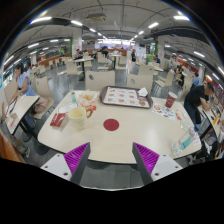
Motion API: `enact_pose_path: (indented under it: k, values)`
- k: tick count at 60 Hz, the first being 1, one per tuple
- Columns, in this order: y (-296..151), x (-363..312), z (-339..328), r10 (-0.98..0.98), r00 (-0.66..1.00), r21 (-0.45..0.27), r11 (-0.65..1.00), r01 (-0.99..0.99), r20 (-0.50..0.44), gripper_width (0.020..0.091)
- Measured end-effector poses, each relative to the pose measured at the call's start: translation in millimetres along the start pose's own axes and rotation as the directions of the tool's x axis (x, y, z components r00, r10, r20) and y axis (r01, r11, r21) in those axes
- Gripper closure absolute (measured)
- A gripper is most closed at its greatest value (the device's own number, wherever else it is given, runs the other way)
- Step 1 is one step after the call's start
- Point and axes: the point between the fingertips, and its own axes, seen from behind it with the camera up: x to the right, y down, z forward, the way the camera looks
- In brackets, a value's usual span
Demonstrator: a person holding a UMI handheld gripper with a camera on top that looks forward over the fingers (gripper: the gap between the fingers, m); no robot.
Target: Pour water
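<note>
Gripper view showed my jaws spread wide and empty above the worktop's (120,145) near edge, a red coaster (111,125) lying at its middle beyond them.

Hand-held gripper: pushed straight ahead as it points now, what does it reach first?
Likely the red round coaster on the table, centred ahead of the open hand-held gripper; beyond it sits the tray. Depth is uncertain.
</note>
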Motion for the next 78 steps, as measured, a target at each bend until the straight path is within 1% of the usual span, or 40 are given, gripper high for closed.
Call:
enact_pose_path:
  k: [5, 6, 7, 8, 23, 33, 44, 50, 57, 61, 64, 66, 68, 69, 70, 71, 72, 74, 78]
  values:
    - [5, 22, 2, 0.009, 1.000, -0.002, 1.000, -0.009, -0.009, 0.0250]
    - [4, 8, 1, 0.015, 1.000, -0.003, 1.000, -0.015, -0.006, 0.0250]
    - [8, 33, 1, 0.015, 1.000, -0.003, 1.000, -0.015, -0.008, 0.0248]
    - [10, 42, 3, 0.016, 1.000, -0.005, 1.000, -0.016, -0.008, 0.0249]
    - [49, 146, 24, 0.042, 0.999, -0.019, 0.999, -0.043, -0.014, 0.0249]
    - [83, 225, 38, 0.060, 0.998, 0.003, 0.998, -0.060, -0.033, 0.0255]
    - [115, 312, 59, 0.108, 0.991, 0.019, 0.994, -0.107, -0.076, 0.0253]
    - [110, 349, 77, 0.127, 0.988, 0.065, 0.990, -0.122, -0.087, 0.0252]
    - [89, 376, 105, 0.150, 0.985, 0.134, 0.981, -0.138, -0.083, 0.0250]
    - [76, 383, 122, 0.157, 0.984, 0.161, 0.977, -0.142, -0.079, 0.0255]
    - [71, 393, 135, 0.163, 0.983, 0.169, 0.975, -0.147, -0.084, 0.0258]
    - [68, 395, 142, 0.166, 0.982, 0.178, 0.973, -0.149, -0.086, 0.0268]
    - [64, 396, 149, 0.167, 0.982, 0.189, 0.971, -0.149, -0.087, 0.0310]
    - [63, 396, 152, 0.167, 0.982, 0.191, 0.970, -0.148, -0.085, 0.0346]
    - [63, 395, 155, 0.165, 0.983, 0.192, 0.970, -0.147, -0.082, 0.0401]
    - [63, 394, 158, 0.163, 0.983, 0.194, 0.970, -0.145, -0.080, 0.0459]
    - [62, 393, 160, 0.159, 0.985, 0.197, 0.970, -0.141, -0.074, 0.0533]
    - [59, 394, 161, 0.153, 0.985, 0.219, 0.967, -0.132, -0.085, 0.0544]
    - [56, 395, 163, 0.138, 0.986, 0.228, 0.967, -0.114, -0.090, 0.0584]
